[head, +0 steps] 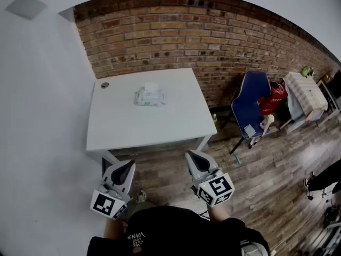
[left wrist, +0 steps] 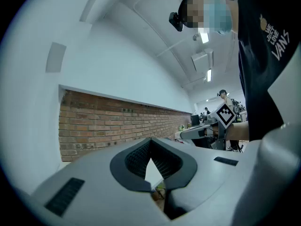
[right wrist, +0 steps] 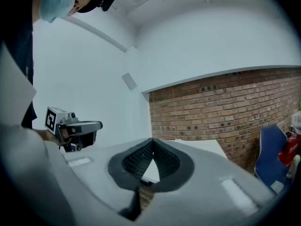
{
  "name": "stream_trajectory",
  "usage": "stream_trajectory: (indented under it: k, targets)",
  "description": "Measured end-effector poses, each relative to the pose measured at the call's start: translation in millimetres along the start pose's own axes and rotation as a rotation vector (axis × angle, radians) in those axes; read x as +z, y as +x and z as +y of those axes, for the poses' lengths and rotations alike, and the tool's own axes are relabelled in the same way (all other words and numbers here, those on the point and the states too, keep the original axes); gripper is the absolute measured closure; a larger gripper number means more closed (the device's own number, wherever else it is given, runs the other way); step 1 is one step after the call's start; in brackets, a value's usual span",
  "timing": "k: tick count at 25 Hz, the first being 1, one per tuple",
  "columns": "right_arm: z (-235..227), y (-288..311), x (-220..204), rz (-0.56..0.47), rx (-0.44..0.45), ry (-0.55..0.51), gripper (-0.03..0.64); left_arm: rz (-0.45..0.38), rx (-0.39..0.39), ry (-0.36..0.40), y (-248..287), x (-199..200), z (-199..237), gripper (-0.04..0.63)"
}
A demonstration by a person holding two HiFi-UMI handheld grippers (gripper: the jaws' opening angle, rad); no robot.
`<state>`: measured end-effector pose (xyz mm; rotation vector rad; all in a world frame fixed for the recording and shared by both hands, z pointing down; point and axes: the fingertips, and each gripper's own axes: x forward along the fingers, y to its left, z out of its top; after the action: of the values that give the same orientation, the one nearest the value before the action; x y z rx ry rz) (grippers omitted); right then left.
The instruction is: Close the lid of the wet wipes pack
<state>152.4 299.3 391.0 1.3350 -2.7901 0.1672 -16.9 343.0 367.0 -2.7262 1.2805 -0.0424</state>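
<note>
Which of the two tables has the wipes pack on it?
The bare white table against the brick wall; the wipes pack lies on its far half. The cloth-covered table stands far right.

Even, bright room light; ceiling lights (left wrist: 203,36) glare above me. Fisheye bends every edge, and my jaws sit soft, close-up.

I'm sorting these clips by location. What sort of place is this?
Probably an office or studio-type workroom. A plain white table with a wet wipes pack on it stands before a bare brick wall, and a blue chair sits beside it on the wood floor.
</note>
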Motion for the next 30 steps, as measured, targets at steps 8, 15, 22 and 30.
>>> stream_trajectory:
  k: [8, 15, 22, 30]
  targets:
    - [-7.7, 4.4, 4.4, -0.023, 0.007, 0.024, 0.619, 0.011, 0.009, -0.032, 2.9, -7.6, 1.5, 0.597]
    - [-14.2, 32.8, 1.6, -0.017, -0.007, 0.037, 0.618, 0.007, -0.014, -0.04, 19.6, -18.3, 29.6, 0.597]
    - [-24.9, 76.4, 9.6, -0.021, -0.045, 0.037, 0.618, 0.003, -0.055, -0.052, 45.8, -28.2, 75.1, 0.597]
    - [-35.2, 136.1, 18.5, -0.026, -0.079, 0.037, 0.618, -0.003, -0.091, -0.057, 72.7, -37.2, 135.4, 0.597]
